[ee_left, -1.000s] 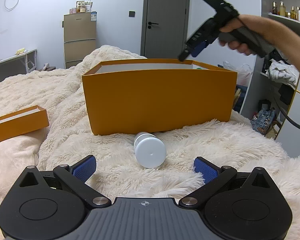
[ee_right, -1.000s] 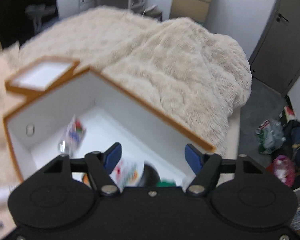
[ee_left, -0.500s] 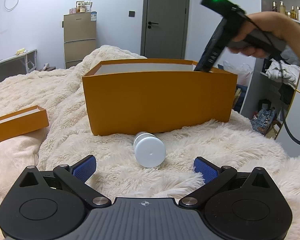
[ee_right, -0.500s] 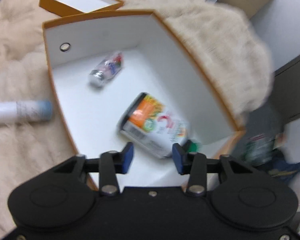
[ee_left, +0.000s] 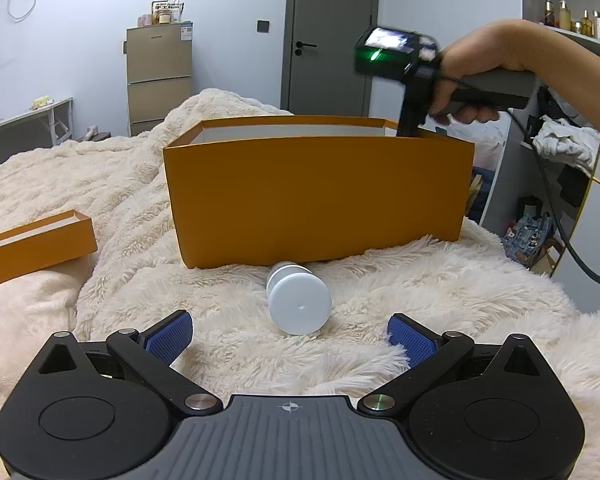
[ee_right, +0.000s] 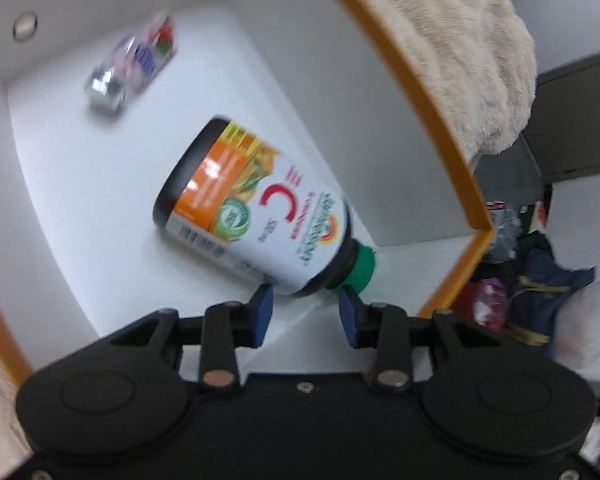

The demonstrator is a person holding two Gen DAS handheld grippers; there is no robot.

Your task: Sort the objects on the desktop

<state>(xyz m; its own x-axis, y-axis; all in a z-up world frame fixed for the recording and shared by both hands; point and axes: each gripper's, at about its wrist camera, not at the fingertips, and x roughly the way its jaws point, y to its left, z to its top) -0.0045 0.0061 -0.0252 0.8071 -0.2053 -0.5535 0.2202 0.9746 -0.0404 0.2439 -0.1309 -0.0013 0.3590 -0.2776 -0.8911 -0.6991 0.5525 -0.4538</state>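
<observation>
A white bottle (ee_left: 298,304) lies on its side on the fluffy blanket, cap toward me, just in front of the orange box (ee_left: 316,200). My left gripper (ee_left: 290,336) stands open a little short of it, one finger on each side. Inside the box (ee_right: 440,128) lies a dark vitamin bottle (ee_right: 256,208) with an orange-and-white label and a green cap. My right gripper (ee_right: 305,312) points down into the box, its jaws closing; the bottle's neck end lies just past the tips, and I see no pad pressing on it. A small silver-capped bottle (ee_right: 128,64) lies further in.
The box's orange lid (ee_left: 36,244) rests upside down on the blanket at the left. A person's hand (ee_left: 472,92) holds the right gripper over the box's right end. Past the bed stand a door, a cabinet and cluttered shelves on the right.
The right gripper has tipped downward and sunk into the box's right end, and its jaws have narrowed. The vitamin bottle now looms larger before it. The left gripper and white bottle have not moved.
</observation>
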